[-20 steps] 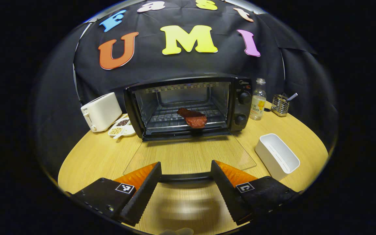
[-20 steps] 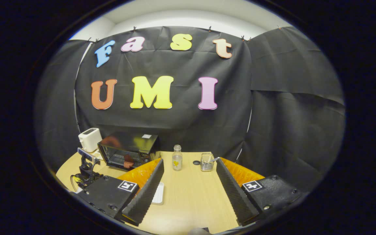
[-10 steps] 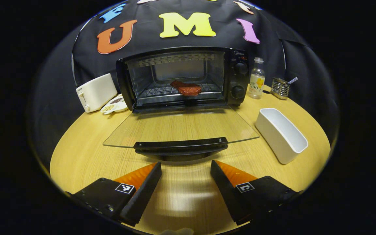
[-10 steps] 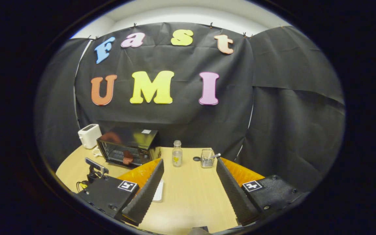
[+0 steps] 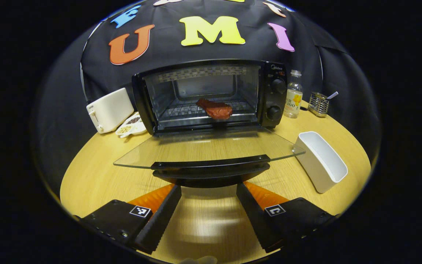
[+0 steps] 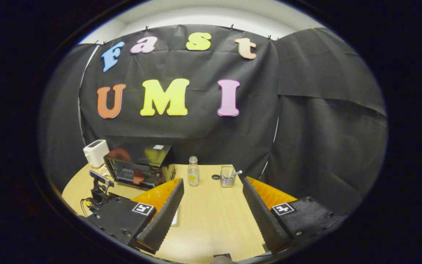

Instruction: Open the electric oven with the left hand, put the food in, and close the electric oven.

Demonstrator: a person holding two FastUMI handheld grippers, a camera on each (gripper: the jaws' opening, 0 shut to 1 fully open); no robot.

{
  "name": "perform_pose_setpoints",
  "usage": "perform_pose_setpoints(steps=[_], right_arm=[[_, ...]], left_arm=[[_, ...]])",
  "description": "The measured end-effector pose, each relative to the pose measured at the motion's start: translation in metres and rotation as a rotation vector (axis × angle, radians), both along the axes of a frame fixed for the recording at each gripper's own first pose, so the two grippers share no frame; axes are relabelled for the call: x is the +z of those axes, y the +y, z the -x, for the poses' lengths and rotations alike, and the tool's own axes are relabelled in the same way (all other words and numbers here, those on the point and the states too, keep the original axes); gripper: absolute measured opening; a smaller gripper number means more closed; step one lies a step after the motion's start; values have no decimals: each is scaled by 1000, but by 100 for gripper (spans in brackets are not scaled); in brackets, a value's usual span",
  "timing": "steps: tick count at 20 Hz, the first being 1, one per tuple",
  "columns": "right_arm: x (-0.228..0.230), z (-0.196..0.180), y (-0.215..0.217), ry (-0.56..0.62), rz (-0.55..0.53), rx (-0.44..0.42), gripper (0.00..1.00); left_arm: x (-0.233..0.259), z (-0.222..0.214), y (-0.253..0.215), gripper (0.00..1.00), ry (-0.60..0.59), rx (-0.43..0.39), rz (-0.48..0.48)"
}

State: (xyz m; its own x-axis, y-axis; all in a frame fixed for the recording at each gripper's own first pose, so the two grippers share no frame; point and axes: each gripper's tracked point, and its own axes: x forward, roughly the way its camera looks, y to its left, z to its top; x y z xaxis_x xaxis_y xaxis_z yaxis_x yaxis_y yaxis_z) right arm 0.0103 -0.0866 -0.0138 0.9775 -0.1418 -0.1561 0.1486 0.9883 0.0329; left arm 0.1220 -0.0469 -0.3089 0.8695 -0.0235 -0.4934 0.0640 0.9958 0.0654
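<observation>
The black electric oven (image 5: 211,95) stands open, its glass door (image 5: 211,146) folded down almost level above the table. A dark red piece of meat (image 5: 214,109) lies on the rack inside. The door's black handle (image 5: 210,167) sits just ahead of and above my left gripper (image 5: 208,187), which is open and holds nothing. In the right gripper view my right gripper (image 6: 213,181) is open and empty over the table, far from the oven (image 6: 137,167). The meat (image 6: 137,176) shows inside it, and the left gripper (image 6: 99,185) is low in front of it.
A white toaster (image 5: 109,110) and a small seasoning dish (image 5: 132,125) sit left of the oven. To its right stand a bottle (image 5: 293,94) and a wire holder (image 5: 319,104). A white rectangular bin (image 5: 322,161) lies near the door's right corner on the wooden table (image 5: 97,172).
My left gripper let the handle out from between its fingertips, dropped lower and back, then came forward again under the handle. The right gripper has barely drifted.
</observation>
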Motion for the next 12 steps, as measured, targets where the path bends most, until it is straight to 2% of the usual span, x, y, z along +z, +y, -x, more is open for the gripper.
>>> perform_pose_setpoints(steps=[9,12], right_arm=[[-3,1,2,-16,-40,-5,100],[-3,5,4,-27,-45,-5,100]], left_arm=[[91,-49,4,97,-163,-35,-21],[107,-54,2,97,-190,-43,-19]])
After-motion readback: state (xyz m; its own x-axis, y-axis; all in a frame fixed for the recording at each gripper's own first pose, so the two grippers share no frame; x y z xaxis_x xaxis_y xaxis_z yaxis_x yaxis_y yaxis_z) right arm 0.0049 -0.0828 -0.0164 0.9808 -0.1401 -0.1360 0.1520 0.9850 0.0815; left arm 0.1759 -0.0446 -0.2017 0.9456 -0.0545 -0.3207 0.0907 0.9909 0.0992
